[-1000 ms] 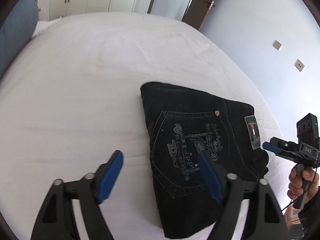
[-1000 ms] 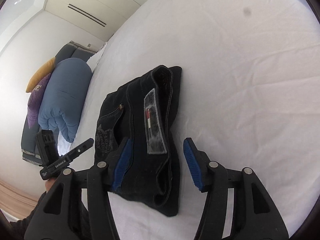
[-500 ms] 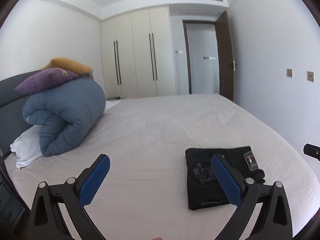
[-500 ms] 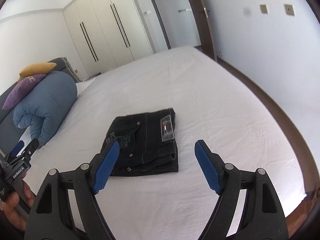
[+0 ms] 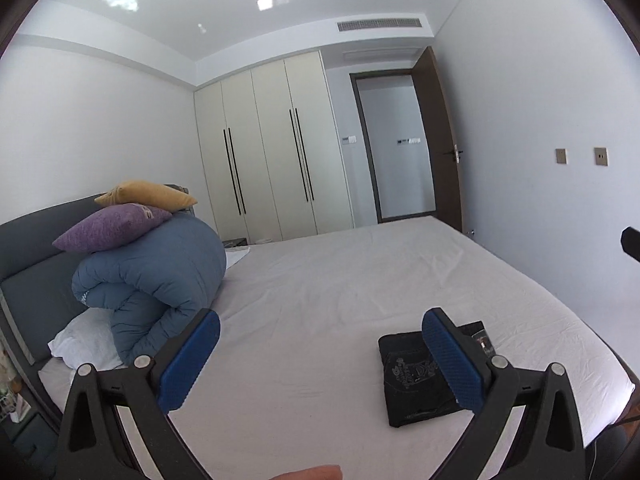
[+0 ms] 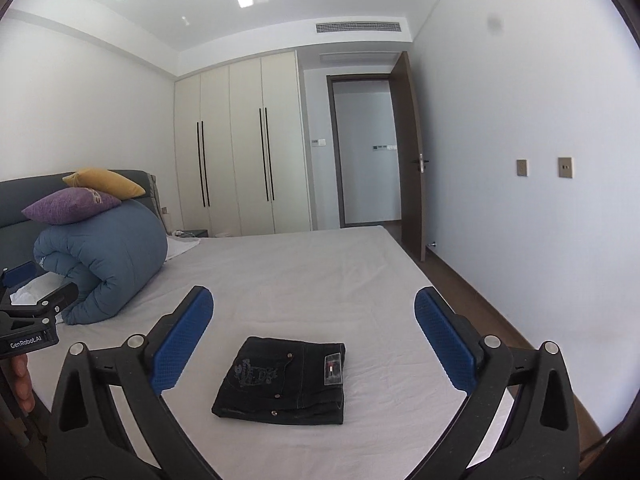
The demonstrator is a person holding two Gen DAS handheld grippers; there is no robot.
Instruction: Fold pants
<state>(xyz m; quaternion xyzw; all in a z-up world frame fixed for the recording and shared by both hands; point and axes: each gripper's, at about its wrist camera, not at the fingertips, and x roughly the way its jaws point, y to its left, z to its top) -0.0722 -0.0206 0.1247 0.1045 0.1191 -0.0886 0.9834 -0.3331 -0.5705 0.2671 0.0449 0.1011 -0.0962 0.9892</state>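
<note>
Lifting away since earlier: both claws wide, pants folded on bed

One folded pair of black jeans lies on one bed with one rolled blue duvet, two cushions, purple and yellow, and two wall plates.
</note>
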